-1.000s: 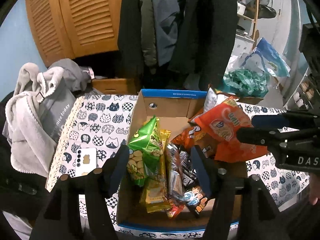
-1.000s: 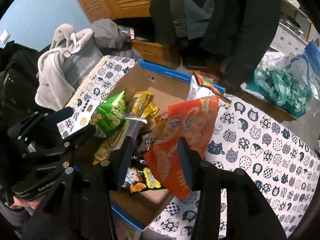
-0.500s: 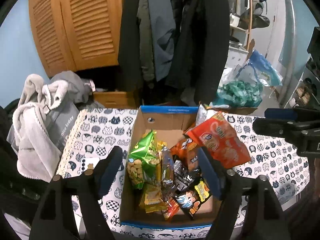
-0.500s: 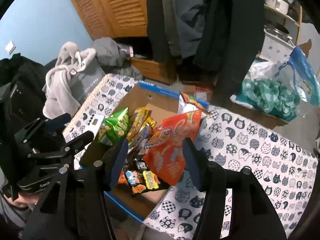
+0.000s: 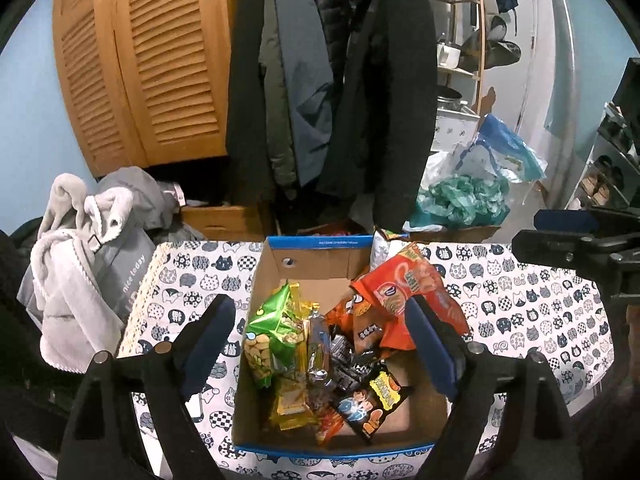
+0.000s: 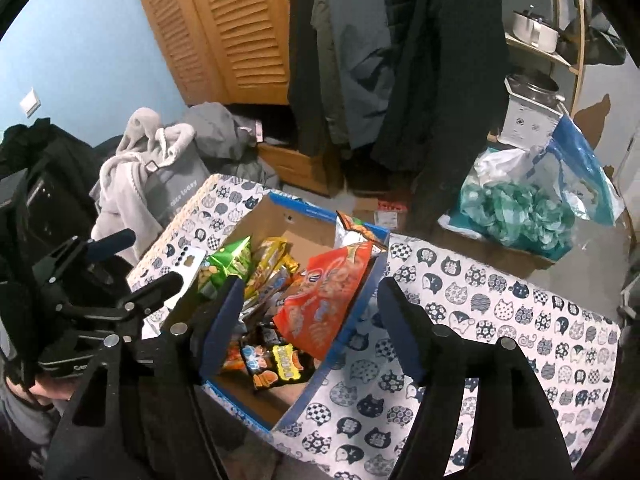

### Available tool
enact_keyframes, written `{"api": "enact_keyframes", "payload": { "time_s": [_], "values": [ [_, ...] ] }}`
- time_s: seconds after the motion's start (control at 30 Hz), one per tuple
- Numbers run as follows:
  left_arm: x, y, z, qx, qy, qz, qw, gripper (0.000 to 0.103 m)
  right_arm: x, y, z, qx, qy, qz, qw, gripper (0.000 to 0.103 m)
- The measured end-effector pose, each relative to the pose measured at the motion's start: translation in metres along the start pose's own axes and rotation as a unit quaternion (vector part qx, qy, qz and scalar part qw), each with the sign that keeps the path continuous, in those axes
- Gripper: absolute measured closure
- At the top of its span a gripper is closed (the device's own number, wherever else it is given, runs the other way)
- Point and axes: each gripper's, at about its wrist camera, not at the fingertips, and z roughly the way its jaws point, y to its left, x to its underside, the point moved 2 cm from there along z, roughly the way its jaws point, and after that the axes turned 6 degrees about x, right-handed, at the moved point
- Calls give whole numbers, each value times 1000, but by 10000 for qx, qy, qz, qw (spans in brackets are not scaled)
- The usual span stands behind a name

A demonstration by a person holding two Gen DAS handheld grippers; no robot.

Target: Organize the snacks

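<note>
A blue-rimmed cardboard box (image 5: 320, 242) (image 6: 352, 312) on a cat-print table holds several snack packets. A large orange bag (image 5: 404, 292) (image 6: 324, 300) leans over its right side. A green bag (image 5: 268, 328) (image 6: 228, 264) stands at its left. Yellow packets (image 5: 292, 396) and a dark packet (image 5: 368, 404) lie at the front. My left gripper (image 5: 320, 344) is open and empty, held above the box's near side. My right gripper (image 6: 312, 320) is open and empty, above the box's right edge. Each gripper shows in the other's view: the right one (image 5: 576, 240), the left one (image 6: 104, 280).
A white phone (image 6: 188, 264) lies on the cat-print table (image 6: 500, 300) left of the box. Grey clothes (image 5: 76, 248) pile up at the left. Coats (image 5: 332, 80) hang behind, a wooden louvred door (image 5: 140, 64) at back left. Green and blue plastic bags (image 5: 468, 196) sit at back right.
Both grippers have pulled back and up from the box, so it looks smaller. The orange bag, earlier between the right fingers, now rests on the box.
</note>
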Motion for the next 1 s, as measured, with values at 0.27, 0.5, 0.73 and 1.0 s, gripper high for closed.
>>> {"api": "enact_keyframes", "payload": {
  "time_s": [0.27,0.5,0.73,1.0],
  "values": [
    [-5,-3,-4,33,-41,-73,10000,10,3,-6,-3,-8,-16,21,10000,31],
    [-7,-5,-6,10,-87,-101,9999,10,5,-13,0,-33,21,91,10000,31],
    [-7,-5,-5,-40,-81,-137,9999,10,5,-16,4,-46,68,146,9999,31],
    [-10,-4,-8,-146,-148,-185,9996,10,6,-16,5,-72,81,138,9998,31]
  ]
}}
